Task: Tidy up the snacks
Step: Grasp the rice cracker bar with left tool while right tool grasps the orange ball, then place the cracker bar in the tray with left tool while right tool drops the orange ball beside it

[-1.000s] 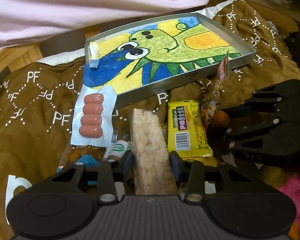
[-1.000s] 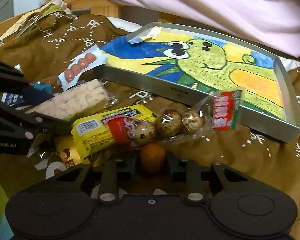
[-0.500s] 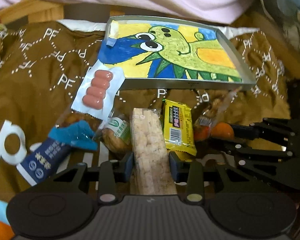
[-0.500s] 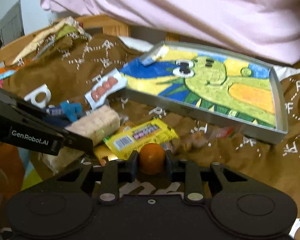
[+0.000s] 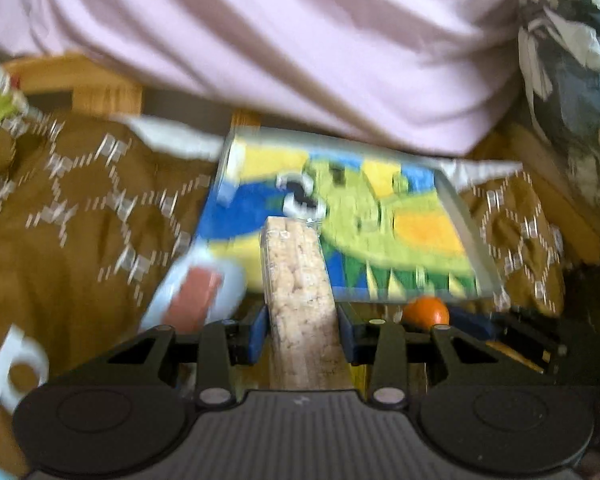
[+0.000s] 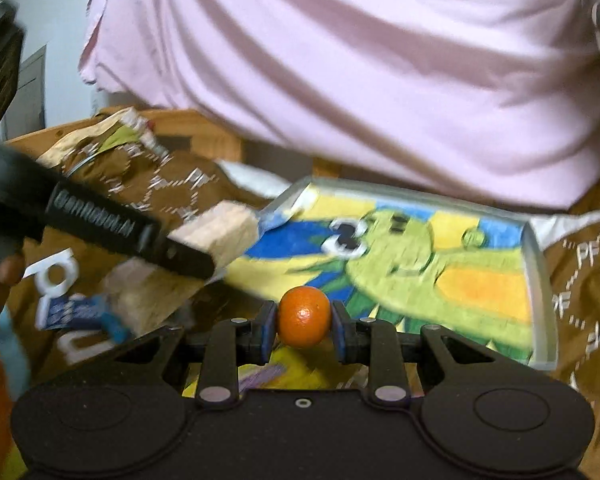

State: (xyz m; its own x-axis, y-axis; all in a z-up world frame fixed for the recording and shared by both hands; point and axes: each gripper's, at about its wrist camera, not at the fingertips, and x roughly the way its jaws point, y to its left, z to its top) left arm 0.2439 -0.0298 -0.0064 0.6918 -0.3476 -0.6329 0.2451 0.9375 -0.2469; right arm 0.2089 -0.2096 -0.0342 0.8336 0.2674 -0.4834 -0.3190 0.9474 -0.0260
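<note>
My left gripper is shut on a wrapped rice cracker bar, held lifted and pointing at the metal tray with the green cartoon drawing. My right gripper is shut on a small round orange snack, raised in front of the tray's near left corner. In the right wrist view the left gripper comes in from the left, carrying the bar. The orange snack shows at the right of the left wrist view. A sausage pack lies blurred beside the tray.
A brown patterned cloth covers the surface. A blue packet lies on it at the left. A large pink fabric hangs behind the tray. A wooden frame runs along the back. Dark patterned fabric sits far right.
Both grippers have lifted off the snack pile with their items and moved toward the tray. The yellow packet and egg pack have dropped out of view.
</note>
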